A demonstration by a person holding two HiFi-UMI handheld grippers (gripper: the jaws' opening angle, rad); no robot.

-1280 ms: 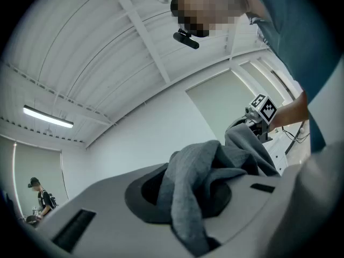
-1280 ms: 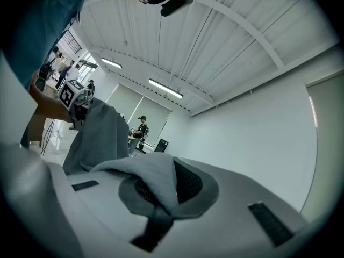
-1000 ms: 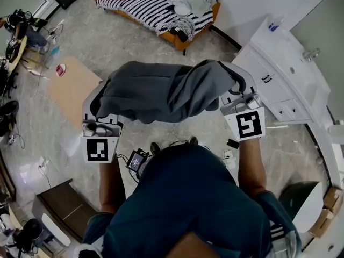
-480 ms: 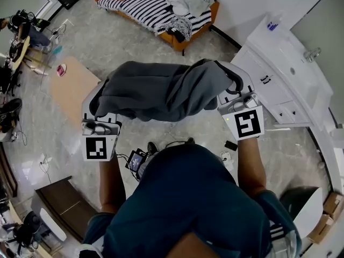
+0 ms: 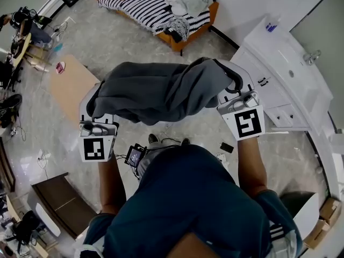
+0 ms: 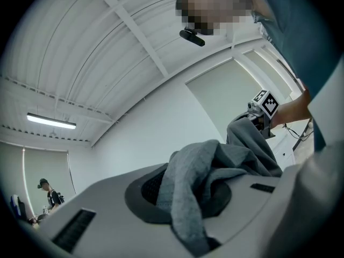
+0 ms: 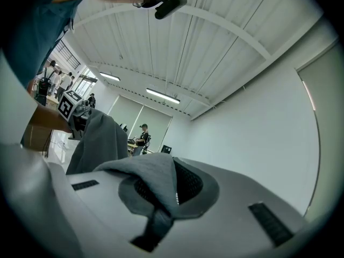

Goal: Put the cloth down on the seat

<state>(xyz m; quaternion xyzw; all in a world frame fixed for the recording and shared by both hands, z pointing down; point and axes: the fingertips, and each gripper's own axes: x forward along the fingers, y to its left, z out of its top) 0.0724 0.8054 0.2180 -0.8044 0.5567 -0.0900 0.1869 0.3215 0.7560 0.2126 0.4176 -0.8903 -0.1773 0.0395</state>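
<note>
A grey cloth point(image 5: 161, 90) hangs stretched between both grippers, high above the floor. My left gripper point(image 5: 95, 102) holds its left end and my right gripper point(image 5: 232, 84) its right end; the cloth hides the fingertips in the head view. In the left gripper view a fold of the cloth point(image 6: 185, 192) is pinched in the jaws of the left gripper point(image 6: 189, 214). In the right gripper view the cloth point(image 7: 148, 179) is clamped in the right gripper point(image 7: 160, 211). The seat, an orange sofa point(image 5: 173, 36), stands ahead at the top, under a striped blanket point(image 5: 145, 7) and loose clothes.
A white counter with a sink point(image 5: 290, 63) runs along the right. On the floor to the left lies a beige board point(image 5: 72, 85), a dark cabinet point(image 5: 59, 203) stands lower left, and a small device with cables point(image 5: 134, 157) lies by the person's feet. People stand far off point(image 7: 141, 136).
Both grippers keep their hold on the cloth. The floor and the sofa have slid slightly in the view as the person shifts; the left gripper has drifted a little to the left.
</note>
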